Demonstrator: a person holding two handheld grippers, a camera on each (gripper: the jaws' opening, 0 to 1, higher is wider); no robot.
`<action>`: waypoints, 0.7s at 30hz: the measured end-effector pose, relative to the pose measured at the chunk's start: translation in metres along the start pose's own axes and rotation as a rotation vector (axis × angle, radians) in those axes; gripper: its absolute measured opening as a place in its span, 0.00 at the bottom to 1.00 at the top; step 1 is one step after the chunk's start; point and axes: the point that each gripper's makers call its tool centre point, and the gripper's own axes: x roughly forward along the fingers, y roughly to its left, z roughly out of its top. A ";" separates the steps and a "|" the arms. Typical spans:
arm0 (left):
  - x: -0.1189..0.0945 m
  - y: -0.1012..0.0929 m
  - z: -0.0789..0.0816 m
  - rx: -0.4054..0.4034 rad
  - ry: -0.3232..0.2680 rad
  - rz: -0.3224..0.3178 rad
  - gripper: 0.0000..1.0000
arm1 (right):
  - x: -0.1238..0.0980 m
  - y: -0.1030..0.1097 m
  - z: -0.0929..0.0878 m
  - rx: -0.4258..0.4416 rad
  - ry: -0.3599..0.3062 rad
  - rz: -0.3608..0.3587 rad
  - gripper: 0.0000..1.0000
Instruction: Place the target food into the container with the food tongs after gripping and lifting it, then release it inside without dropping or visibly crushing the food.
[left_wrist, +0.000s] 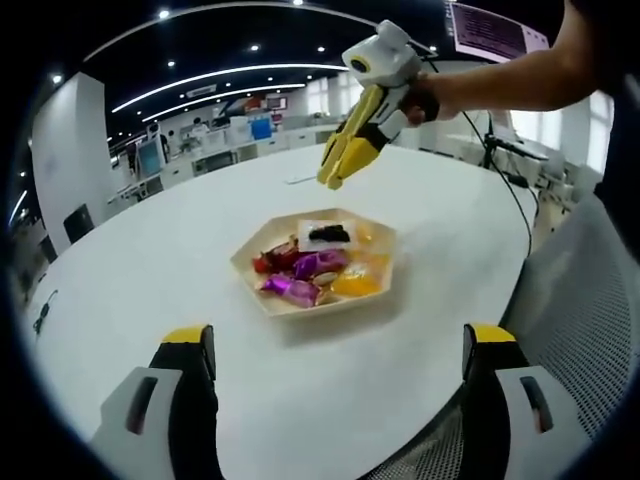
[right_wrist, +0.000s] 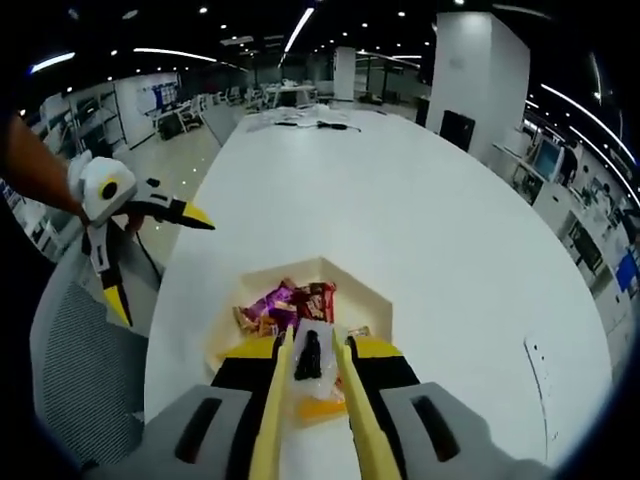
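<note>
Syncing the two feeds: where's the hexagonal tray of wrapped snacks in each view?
Left gripper view: the hexagonal tray sits just below centre on the white table, under the right gripper hanging above it.
Right gripper view: the tray lies low and centre, partly behind that view's own jaws.
Shared landmark: the dark snack in a clear wrapper, at the tray's far side in the left gripper view, between the jaws in the right.

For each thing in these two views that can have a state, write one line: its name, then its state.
Tray: flat on the white table, holding wrapped sweets.
Black-filled clear packet: lying in the tray, not lifted.
Purple sweet: in the tray, untouched.
Right gripper: above the tray, jaws nearly together, empty.
Left gripper: jaws wide apart, empty, short of the tray.
</note>
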 end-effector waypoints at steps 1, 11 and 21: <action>0.000 0.000 0.000 -0.001 -0.001 0.000 0.99 | -0.001 0.000 0.002 0.003 -0.011 -0.005 0.25; 0.000 -0.001 0.000 -0.001 0.001 -0.003 0.99 | -0.041 -0.008 0.030 0.003 -0.213 -0.074 0.25; -0.002 0.003 0.011 -0.055 -0.043 -0.007 1.00 | -0.110 -0.010 0.047 0.069 -0.393 -0.115 0.25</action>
